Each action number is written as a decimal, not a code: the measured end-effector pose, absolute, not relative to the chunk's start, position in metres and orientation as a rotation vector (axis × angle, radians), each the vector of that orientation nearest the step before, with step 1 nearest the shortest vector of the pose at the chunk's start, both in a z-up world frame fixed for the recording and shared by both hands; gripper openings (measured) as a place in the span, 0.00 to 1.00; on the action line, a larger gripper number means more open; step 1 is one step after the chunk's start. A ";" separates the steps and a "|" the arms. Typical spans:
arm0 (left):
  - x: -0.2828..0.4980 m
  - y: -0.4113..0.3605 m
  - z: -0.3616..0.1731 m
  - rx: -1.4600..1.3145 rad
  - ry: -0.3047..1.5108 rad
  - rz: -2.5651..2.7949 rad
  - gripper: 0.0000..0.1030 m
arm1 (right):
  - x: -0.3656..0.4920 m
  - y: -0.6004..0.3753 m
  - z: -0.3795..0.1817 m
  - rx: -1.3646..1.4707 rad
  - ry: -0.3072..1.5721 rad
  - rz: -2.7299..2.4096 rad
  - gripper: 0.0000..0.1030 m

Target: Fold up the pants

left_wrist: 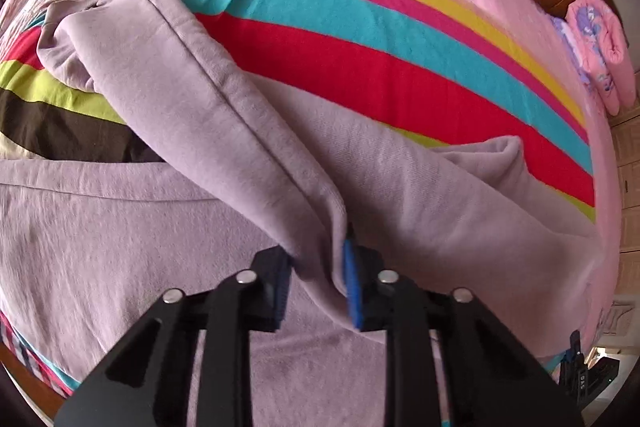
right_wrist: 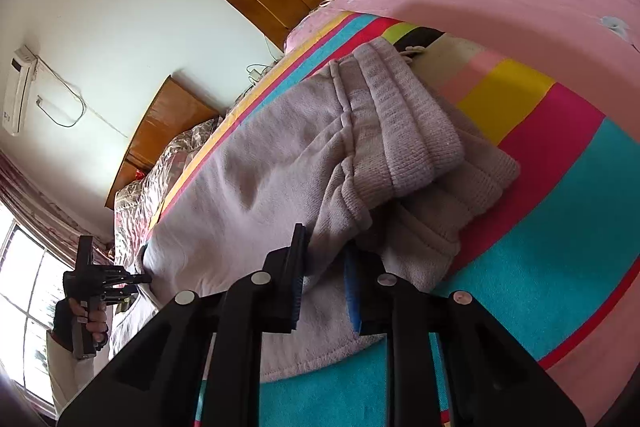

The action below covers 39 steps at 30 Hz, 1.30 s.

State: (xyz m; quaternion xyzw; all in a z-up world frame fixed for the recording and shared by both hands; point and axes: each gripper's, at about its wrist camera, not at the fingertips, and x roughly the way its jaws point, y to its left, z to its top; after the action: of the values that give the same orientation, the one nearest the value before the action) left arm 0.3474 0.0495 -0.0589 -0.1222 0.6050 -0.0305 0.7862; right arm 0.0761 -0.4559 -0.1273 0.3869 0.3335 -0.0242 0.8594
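Pants [left_wrist: 160, 227] pinched in both: left gripper [left_wrist: 320, 279] clamps leg fold, right gripper [right_wrist: 324, 287] clamps waistband end (legs run ahead-left).

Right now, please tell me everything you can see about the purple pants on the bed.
The pants are pale lilac, of a thick fleece-like knit, with a ribbed waistband and a side seam along one leg. They lie across the striped blanket, rumpled; one leg is pulled up into a ridge. The left gripper is shut on a fold of that leg, and the right gripper is shut on fabric below the waistband.
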 end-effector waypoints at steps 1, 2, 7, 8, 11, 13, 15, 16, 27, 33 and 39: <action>0.339 0.056 -0.043 -0.310 1.225 -0.106 0.15 | 0.078 -0.457 -0.123 0.807 0.688 -0.043 0.12; 0.327 0.061 -0.021 -0.335 1.117 -0.150 0.15 | 0.082 -0.459 -0.115 0.795 0.674 -0.032 0.11; 0.230 0.090 0.049 -0.419 0.644 -0.323 0.17 | 0.104 -0.467 -0.053 0.705 0.523 0.023 0.09; 0.210 0.096 0.042 -0.435 0.611 -0.343 0.18 | 0.101 -0.468 -0.043 0.683 0.488 0.040 0.09; 0.165 0.100 -0.007 -0.412 0.722 -0.301 0.27 | 0.093 -0.471 -0.049 0.643 0.561 0.025 0.09; 0.150 0.110 -0.056 -0.407 0.854 -0.247 0.31 | 0.085 -0.473 -0.084 0.676 0.693 -0.013 0.09; 0.147 0.117 -0.091 -0.420 0.946 -0.215 0.34 | 0.076 -0.472 -0.113 0.692 0.790 -0.064 0.09; 0.148 0.119 -0.096 -0.429 0.945 -0.219 0.38 | 0.072 -0.473 -0.123 0.728 0.796 -0.067 0.09; 0.173 0.113 -0.080 -0.500 0.978 -0.232 0.79 | 0.069 -0.469 -0.125 0.750 0.791 -0.072 0.19; 0.177 0.081 -0.091 -0.345 1.040 -0.204 0.18 | 0.064 -0.477 -0.137 0.838 0.756 -0.057 0.19; 0.162 0.096 -0.055 -0.399 0.907 -0.228 0.11 | 0.062 -0.464 -0.101 0.720 0.675 -0.034 0.11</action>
State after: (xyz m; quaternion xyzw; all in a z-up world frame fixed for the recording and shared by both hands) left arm 0.1623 0.0960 -0.0550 -0.1909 0.4341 -0.1090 0.8736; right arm 0.0623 -0.4642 -0.1011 0.3455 0.3239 -0.0162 0.8806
